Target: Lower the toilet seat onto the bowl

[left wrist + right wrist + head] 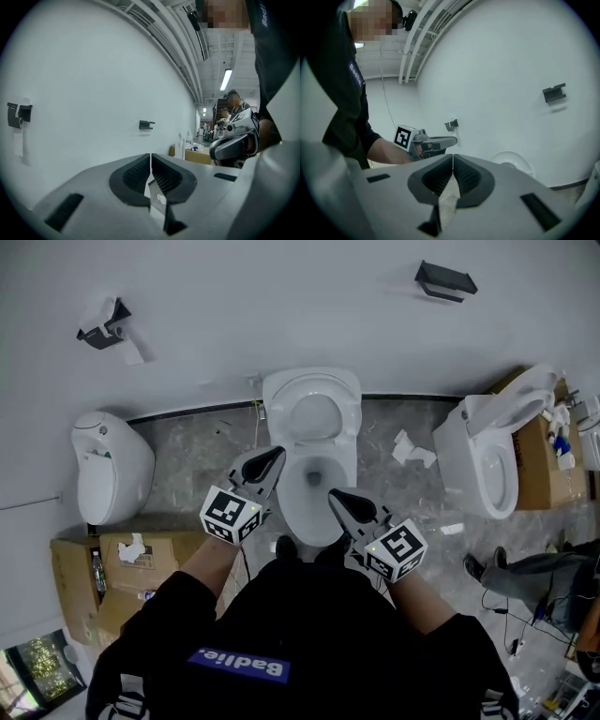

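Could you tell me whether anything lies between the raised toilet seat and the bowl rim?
Nothing visible lies on the rim of the white ceramic bowl below the raised white oval seat. Only the shut, empty left tool and right tool hover near its sides.

Bright, even overhead light; white painted wall (281, 296) slightly washed out. Long ceiling strip light (226, 79) glares in the left gripper view. Both gripper views fisheye, black rounded corners, close foreground soft. Head view sharp, faint soft shadows.
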Available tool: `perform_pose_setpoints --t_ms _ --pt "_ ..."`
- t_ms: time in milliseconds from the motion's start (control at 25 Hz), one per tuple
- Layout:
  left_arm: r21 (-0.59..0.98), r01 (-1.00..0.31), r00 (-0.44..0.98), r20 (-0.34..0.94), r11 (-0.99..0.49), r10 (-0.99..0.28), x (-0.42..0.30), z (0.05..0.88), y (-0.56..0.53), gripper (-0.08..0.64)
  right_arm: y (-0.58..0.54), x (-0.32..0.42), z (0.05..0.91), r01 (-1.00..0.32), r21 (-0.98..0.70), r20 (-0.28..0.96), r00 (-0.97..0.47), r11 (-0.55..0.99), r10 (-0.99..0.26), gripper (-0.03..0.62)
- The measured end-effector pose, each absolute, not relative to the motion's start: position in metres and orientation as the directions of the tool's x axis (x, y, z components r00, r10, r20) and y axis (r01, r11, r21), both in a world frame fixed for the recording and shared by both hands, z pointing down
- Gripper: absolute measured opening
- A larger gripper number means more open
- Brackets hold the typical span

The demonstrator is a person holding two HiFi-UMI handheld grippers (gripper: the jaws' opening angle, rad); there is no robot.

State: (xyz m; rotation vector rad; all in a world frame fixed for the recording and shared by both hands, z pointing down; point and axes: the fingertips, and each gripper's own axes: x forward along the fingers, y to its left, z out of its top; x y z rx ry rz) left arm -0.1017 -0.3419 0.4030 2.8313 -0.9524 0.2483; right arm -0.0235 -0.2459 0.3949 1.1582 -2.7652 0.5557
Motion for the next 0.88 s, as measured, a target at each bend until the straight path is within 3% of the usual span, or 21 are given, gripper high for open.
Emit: perform_pose_setpoints --t_ms 760,880 --pt "-0.002 -0.609 0.738 0.366 -0.793 -0.567 -0.068 0.481 -0.465 0.022 -0.274 0.028 0.429 -0.715 -0.355 0.265 -0.695 0.603 -0.668 0.028" --pt "-0.002 -0.606 0.731 0.394 -0.796 -0.557 -0.062 0.493 -0.480 0.070 -0.276 0.034 0.432 -0.718 -0.361 0.270 -0.691 0.595 -0.671 0.028"
